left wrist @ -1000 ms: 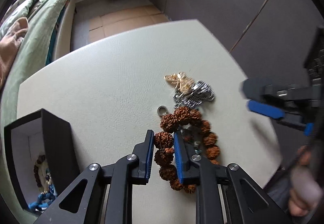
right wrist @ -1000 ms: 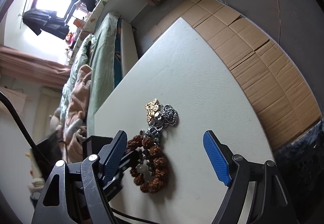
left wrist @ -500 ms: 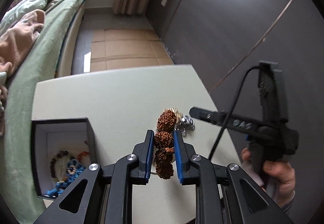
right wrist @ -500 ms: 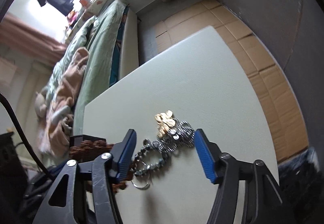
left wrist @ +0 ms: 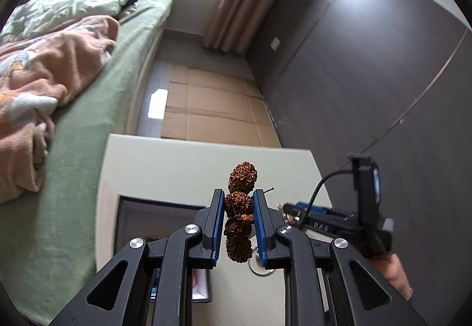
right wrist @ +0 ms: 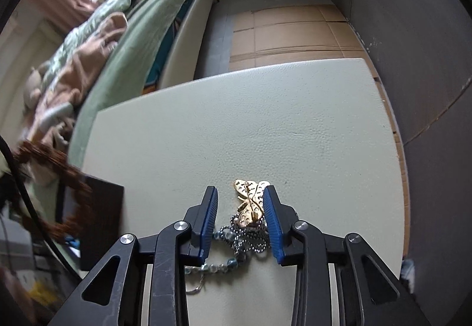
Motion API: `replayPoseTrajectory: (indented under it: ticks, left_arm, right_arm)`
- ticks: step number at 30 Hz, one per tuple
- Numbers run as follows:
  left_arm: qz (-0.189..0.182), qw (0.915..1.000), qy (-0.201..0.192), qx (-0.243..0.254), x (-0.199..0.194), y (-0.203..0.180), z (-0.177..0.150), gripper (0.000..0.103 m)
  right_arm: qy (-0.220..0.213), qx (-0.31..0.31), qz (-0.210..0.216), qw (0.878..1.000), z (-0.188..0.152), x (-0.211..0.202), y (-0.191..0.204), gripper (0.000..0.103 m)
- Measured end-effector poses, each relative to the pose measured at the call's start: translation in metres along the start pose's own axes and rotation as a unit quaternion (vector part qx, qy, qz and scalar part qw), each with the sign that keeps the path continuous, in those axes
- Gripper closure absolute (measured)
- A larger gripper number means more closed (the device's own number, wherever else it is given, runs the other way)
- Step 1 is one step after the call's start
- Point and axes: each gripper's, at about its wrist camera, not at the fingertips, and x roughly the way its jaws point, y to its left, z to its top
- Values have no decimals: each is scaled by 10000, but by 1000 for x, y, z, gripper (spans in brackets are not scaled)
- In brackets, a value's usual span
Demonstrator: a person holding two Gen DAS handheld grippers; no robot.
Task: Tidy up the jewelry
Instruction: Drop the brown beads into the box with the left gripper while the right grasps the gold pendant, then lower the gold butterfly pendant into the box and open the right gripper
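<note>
My left gripper (left wrist: 237, 202) is shut on a bracelet of big brown rough beads (left wrist: 242, 175) and holds it in the air above the pale table (left wrist: 177, 160), near the black jewelry box (left wrist: 153, 211). In the right wrist view the same bracelet (right wrist: 50, 157) is a brown blur over the box (right wrist: 100, 222). My right gripper (right wrist: 240, 199) is open, its jaws either side of a gold butterfly brooch (right wrist: 250, 199) lying on a grey bead chain (right wrist: 244, 240). A bluish bead strand (right wrist: 212, 267) and a ring lie under its fingers.
A green bed with a pink blanket (left wrist: 44, 72) runs along the table's left side. A dark wall (left wrist: 368, 75) is on the right. Cardboard sheets (right wrist: 295, 28) cover the floor beyond the table's far edge.
My left gripper lifted the brown bracelet off the table and carried it left to the box. My right gripper moved in over the brooch and chain and narrowed its opening.
</note>
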Motion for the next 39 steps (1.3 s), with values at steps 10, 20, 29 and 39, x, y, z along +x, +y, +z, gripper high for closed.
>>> replayPoseTrajectory:
  ticks: [10, 20, 29, 39]
  left_arm:
    - [164, 9989, -244, -360, -24, 36, -2, 83]
    - [125, 9979, -121, -628, -26, 58, -21, 83]
    - [-62, 9966, 90, -821, -24, 68, -30, 77]
    - [192, 9934, -275, -1100, -57, 95, -45, 32]
  right_arm:
    - [131, -483, -689, 9964, 2, 14, 15, 76]
    - [-58, 12, -87, 9999, 1, -14, 7, 90]
    - [-544, -73, 569, 9969, -8, -53, 46, 90]
    - [-590, -601, 1409, 9864, -13, -63, 124, 90]
